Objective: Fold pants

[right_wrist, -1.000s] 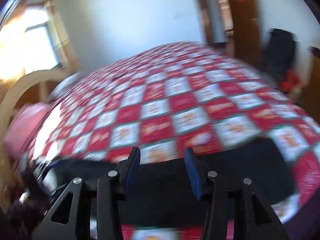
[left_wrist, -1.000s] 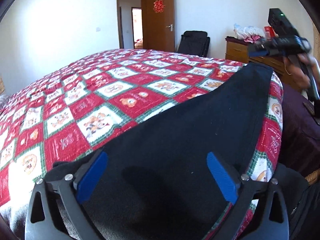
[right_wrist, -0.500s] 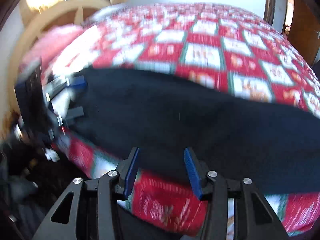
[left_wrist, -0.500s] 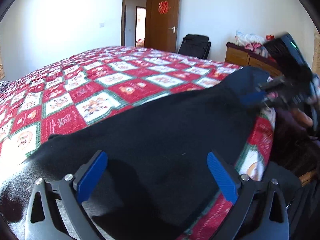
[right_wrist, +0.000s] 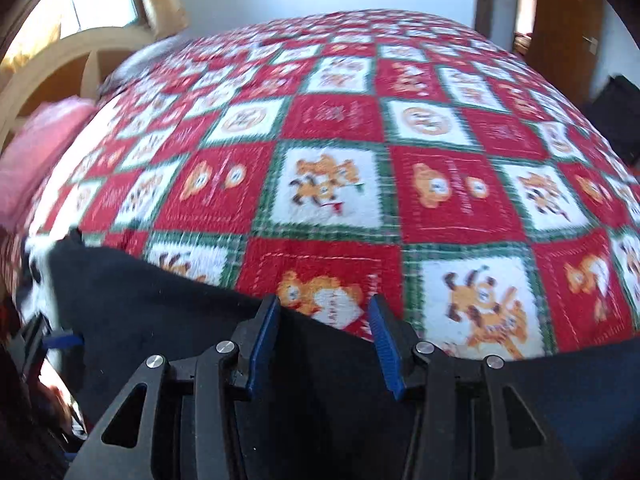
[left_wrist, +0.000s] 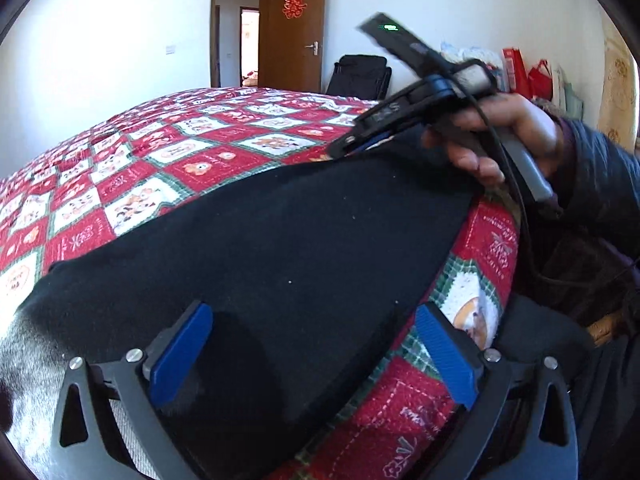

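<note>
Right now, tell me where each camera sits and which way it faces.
Left wrist: on the left gripper, jaws wide, facing along the black pants toward the door; shows the right gripper and the person's hand.
Right wrist: on the right gripper, jaws apart, above the pants' edge, facing across the quilt toward the headboard.
Shared: pants, quilt, door.

Bed [left_wrist: 192, 152] covered by a quilted spread [right_wrist: 332, 192]: red and white squares, green plaid borders, cartoon animal prints. Black pants [left_wrist: 280, 248] lie flat directly on the spread, along the near edge of the bed. Pink pillow [right_wrist: 36, 152] at the headboard end.
</note>
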Available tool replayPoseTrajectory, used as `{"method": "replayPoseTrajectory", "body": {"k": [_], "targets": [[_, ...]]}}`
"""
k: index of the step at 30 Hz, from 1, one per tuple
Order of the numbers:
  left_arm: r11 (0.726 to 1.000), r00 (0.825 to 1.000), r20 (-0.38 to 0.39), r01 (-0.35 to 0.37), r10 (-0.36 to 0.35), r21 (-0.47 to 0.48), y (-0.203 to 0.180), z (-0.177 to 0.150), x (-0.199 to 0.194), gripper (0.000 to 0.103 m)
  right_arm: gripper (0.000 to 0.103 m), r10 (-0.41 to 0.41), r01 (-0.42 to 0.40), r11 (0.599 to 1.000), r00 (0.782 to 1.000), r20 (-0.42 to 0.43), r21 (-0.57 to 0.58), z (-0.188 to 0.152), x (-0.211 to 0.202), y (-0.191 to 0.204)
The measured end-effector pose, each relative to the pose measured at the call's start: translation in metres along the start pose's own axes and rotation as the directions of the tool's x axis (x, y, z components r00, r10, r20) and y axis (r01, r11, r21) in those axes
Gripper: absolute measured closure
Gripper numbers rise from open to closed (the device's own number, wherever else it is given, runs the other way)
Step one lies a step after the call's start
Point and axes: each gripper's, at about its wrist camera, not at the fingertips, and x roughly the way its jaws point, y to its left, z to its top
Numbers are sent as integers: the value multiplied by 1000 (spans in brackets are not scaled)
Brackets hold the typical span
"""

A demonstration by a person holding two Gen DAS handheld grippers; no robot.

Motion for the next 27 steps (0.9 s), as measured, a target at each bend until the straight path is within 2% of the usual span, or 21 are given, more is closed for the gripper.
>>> {"method": "replayPoseTrajectory", "body": {"k": [3,6,8,10,11,12,13,16,18,21,24,27], "targets": [[999,999,30,-27,27,-26,3,0,-8,0,55,89,-89,996,996,30,-3,-19,-28,4],[995,995,53,-82,85,-64,7,0,-18,0,55,153,-150,985,988,30,-89,-52,-52,24],[988,989,59,-134,139,-81,12,-2,-23,0,55,192,-189,972,981,8,-140,-73,-56,38],[980,983,29,-176,180,-94,19,-5,-22,0,55,223,-229,958,973,-53,-171,-94,-50,48],[979,984,15,-174,176,-110,22,-7,-20,0,55,218,-232,957,971,-96,-175,-103,-42,52],[977,985,-1,-169,170,-131,27,-10,-19,0,55,195,-211,959,976,-98,-188,-113,-38,54],[974,986,-21,-164,163,-154,31,-15,-17,0,55,185,-199,959,979,-87,-200,-118,-40,55],[975,986,-9,-167,167,-149,31,-18,-20,0,55,157,-167,958,986,-61,-233,-115,-48,63],[974,985,-12,-174,174,-144,31,-18,-17,0,55,202,-201,960,979,-15,-194,-108,-55,61],[975,983,-14,-182,181,-128,30,-19,-16,0,55,163,-178,956,983,-82,-231,-110,-35,63],[973,981,5,-194,196,-123,29,-18,-24,0,55,177,-179,955,984,-28,-235,-107,-54,57],[965,975,7,-217,220,-144,36,-16,-27,0,55,117,-96,974,989,94,-207,-96,-81,30]]}}
